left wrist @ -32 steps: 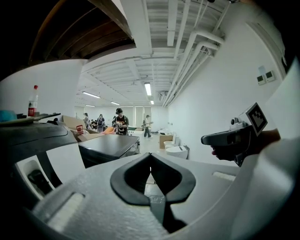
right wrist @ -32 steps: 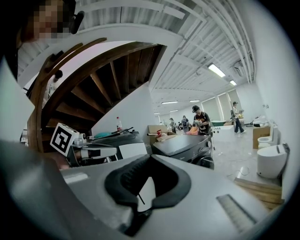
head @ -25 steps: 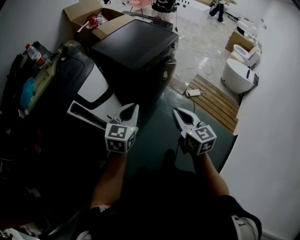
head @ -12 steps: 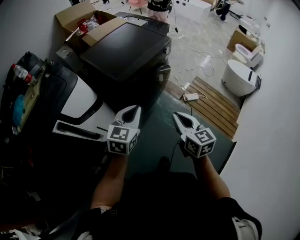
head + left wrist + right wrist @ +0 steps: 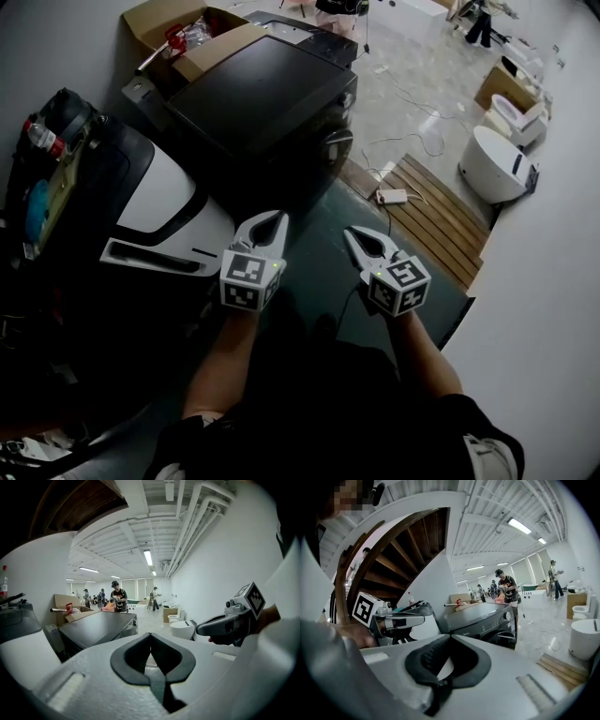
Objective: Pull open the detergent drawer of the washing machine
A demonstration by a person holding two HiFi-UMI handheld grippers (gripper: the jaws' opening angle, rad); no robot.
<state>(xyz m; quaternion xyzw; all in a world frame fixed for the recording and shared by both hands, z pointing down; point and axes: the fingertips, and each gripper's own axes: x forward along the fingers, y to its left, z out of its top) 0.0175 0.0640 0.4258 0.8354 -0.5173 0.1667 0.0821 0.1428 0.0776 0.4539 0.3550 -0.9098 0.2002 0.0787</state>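
Observation:
A white washing machine (image 5: 164, 192) stands at the left of the head view, and its detergent drawer (image 5: 150, 256) sticks out of the front. My left gripper (image 5: 271, 219) hangs to the right of the drawer, apart from it, shut and empty. Beside it my right gripper (image 5: 353, 235) is also shut on nothing. The left gripper view shows the left gripper's (image 5: 150, 635) closed tips and the right gripper (image 5: 225, 625) at the side. In the right gripper view the right gripper's (image 5: 449, 638) tips meet, with the left gripper (image 5: 401, 618) to the left.
A black washing machine (image 5: 272, 94) stands straight ahead, also seen as the dark machine (image 5: 483, 616) in the right gripper view. Behind it is an open cardboard box (image 5: 178, 28). A wooden pallet (image 5: 436, 220), a power strip (image 5: 392, 196) and white toilets (image 5: 497, 164) lie to the right. People stand far off.
Both shut grippers have drawn away from the pulled-out drawer, which now lies farther to the left of the left gripper. The view has shifted towards the black machine.

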